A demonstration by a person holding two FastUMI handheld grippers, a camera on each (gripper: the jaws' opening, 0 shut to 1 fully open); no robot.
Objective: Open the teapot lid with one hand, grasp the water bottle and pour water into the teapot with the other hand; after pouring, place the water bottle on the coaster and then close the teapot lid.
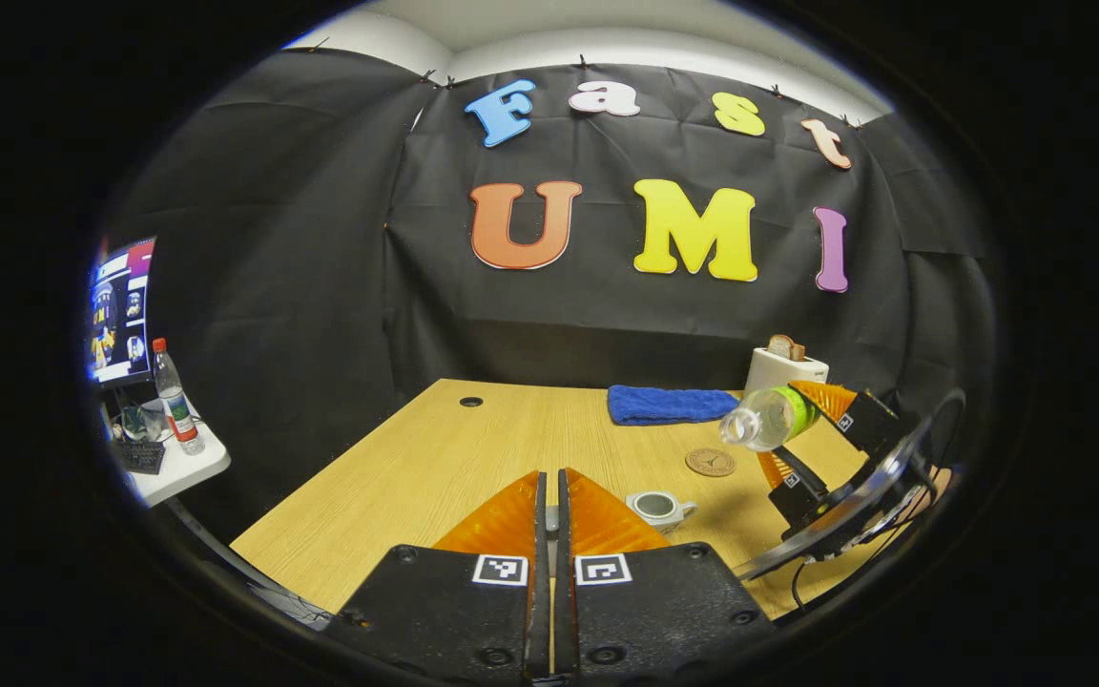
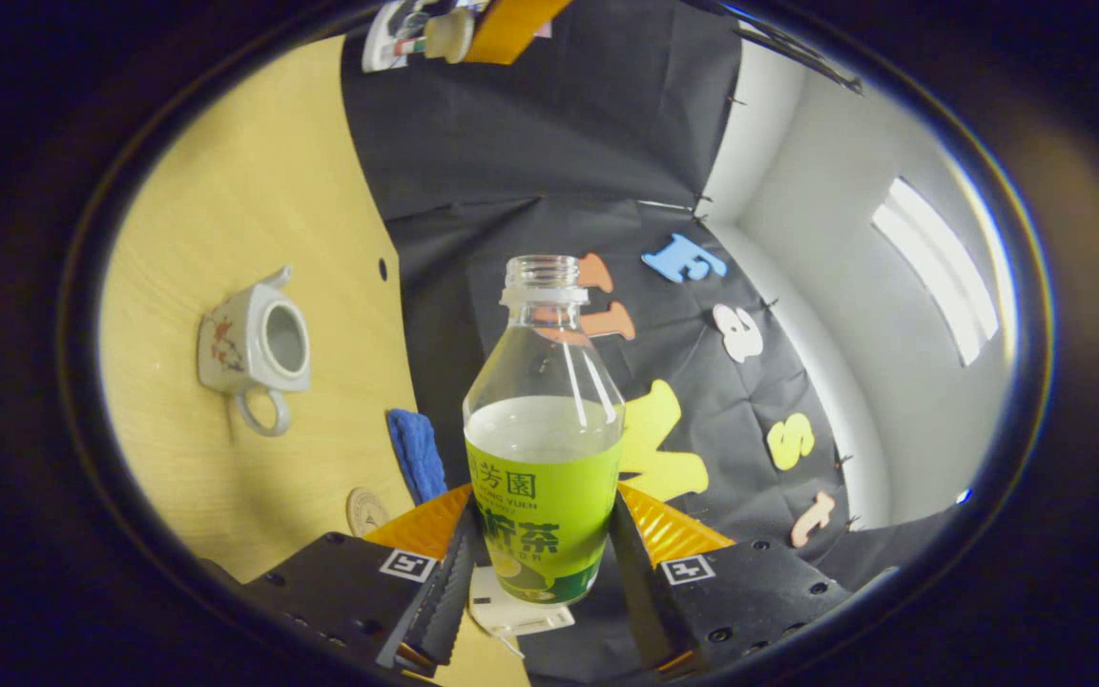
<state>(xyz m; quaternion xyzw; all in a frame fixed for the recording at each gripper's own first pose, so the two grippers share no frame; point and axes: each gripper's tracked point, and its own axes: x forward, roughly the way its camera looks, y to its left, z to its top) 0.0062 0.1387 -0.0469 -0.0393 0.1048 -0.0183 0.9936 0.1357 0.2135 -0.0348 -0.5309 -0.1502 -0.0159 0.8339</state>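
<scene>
The white teapot stands on the wooden table with its top open, just beyond my left gripper. That gripper is shut, and a small pale piece shows between its fingertips. In the right gripper view the left gripper holds the white teapot lid at the top edge. My right gripper is shut on the green-labelled water bottle, which is uncapped and about half full. In the left gripper view the bottle is tilted, mouth leftward, in the air to the right of the teapot. The round coaster lies below it.
A folded blue towel lies at the back of the table. A white toaster holding bread stands at the back right. Off the table to the left is a side shelf with a capped bottle and a monitor.
</scene>
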